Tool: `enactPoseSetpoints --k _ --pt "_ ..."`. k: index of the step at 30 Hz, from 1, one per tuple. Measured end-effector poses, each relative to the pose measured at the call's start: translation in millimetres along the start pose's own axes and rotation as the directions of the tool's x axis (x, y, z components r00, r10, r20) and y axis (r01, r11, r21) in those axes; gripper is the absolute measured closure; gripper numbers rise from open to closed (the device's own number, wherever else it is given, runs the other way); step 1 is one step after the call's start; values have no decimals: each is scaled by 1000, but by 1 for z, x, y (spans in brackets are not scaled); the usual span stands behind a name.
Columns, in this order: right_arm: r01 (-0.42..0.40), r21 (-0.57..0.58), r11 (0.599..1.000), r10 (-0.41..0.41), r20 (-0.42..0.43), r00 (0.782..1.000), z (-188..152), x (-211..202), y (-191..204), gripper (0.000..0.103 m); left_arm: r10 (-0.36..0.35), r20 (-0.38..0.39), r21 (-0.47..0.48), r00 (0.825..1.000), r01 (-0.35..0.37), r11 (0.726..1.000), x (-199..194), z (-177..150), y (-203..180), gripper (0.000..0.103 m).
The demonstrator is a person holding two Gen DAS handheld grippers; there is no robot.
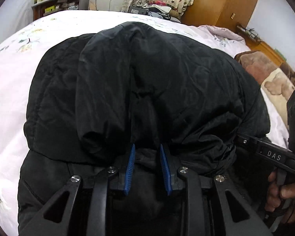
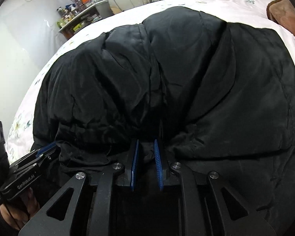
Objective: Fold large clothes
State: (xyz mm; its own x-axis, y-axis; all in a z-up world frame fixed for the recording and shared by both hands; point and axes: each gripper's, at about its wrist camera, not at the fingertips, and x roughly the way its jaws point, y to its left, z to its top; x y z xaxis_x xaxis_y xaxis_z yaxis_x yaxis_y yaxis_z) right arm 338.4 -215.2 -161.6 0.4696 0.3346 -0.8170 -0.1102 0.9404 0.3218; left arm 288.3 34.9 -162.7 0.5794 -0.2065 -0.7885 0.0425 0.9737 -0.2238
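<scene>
"GenRobot.AI" left gripper (image 2: 47,150) gripping jacket (image 2: 167,78)

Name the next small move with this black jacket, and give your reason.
Probably carry the gripped edge forward over the black jacket to finish the fold. The left gripper and right gripper each pinch bunched fabric at its near edge, and it already mounds on the bed.

Quick count: one puffy black quilted jacket (image 1: 147,82), bunched up right ahead of both grippers. Two grippers total, the left gripper (image 1: 147,149) and right gripper (image 2: 146,143), each with two ribbed blue finger pads (image 1: 130,167), so four pads. One bed with a pale pink floral sheet (image 1: 11,74) under the jacket. One cluttered wooden shelf (image 1: 57,5) far ahead, left of the left gripper.
</scene>
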Motion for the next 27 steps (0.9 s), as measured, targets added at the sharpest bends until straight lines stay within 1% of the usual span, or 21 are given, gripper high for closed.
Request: enactPoseSetpoints --k 4,7,9,10,12,13,14,16,18,20,22,23,25,26,27 --pt "13 -21 1000 -13 -20 1000 -1 1 3 88 -5 -25 -10 1000 5 1000 -4 3 -3 74" --pt "25 -22 999 -26 -69 997 -6 -1 5 87 -8 -73 -10 997 7 1000 -15 6 -5 74" --pt "29 -12 1000 -29 -67 997 -5 -15 5 85 -6 -84 -20 996 5 1000 -27 10 -6 74" --pt "33 -11 999 -33 -47 998 -3 -25 5 85 -1 -73 -23 997 -1 1000 -36 13 -5 74" --pt "18 -25 1000 -18 17 1000 4 -53 4 85 5 -18 -21 1000 -6 1000 -55 21 -3 74" --pt "24 -38 999 -22 54 998 10 -64 5 85 7 16 -22 1000 -7 1000 -64 29 -1 73" --pt "35 -48 998 -31 81 996 16 -73 5 85 12 46 -30 999 -11 999 -68 38 0 70" --pt "70 -55 996 -62 139 988 38 -85 1 85 19 94 -49 995 -15 999 -69 61 3 66" --pt "107 -70 992 -94 167 981 61 -82 -2 85 33 127 -55 991 -26 998 -55 90 4 66" --pt "153 -67 986 -139 177 974 83 -68 -9 85 47 141 -59 989 -39 998 -34 114 5 66" --pt "144 -26 989 -139 154 978 96 -51 -21 85 107 122 -58 987 -101 993 -11 121 9 66" --pt "152 -11 988 -149 139 979 99 -40 -30 85 120 100 -59 988 -114 992 6 120 13 66" --pt "198 5 980 -197 94 976 92 -16 -42 85 127 75 -58 989 -123 991 28 104 22 66" --pt "199 12 980 -199 76 977 84 -6 -49 85 118 84 -47 989 -114 992 36 93 25 66" --pt "178 13 984 -179 86 980 76 -1 -50 85 118 114 -24 987 -116 993 39 83 24 66"
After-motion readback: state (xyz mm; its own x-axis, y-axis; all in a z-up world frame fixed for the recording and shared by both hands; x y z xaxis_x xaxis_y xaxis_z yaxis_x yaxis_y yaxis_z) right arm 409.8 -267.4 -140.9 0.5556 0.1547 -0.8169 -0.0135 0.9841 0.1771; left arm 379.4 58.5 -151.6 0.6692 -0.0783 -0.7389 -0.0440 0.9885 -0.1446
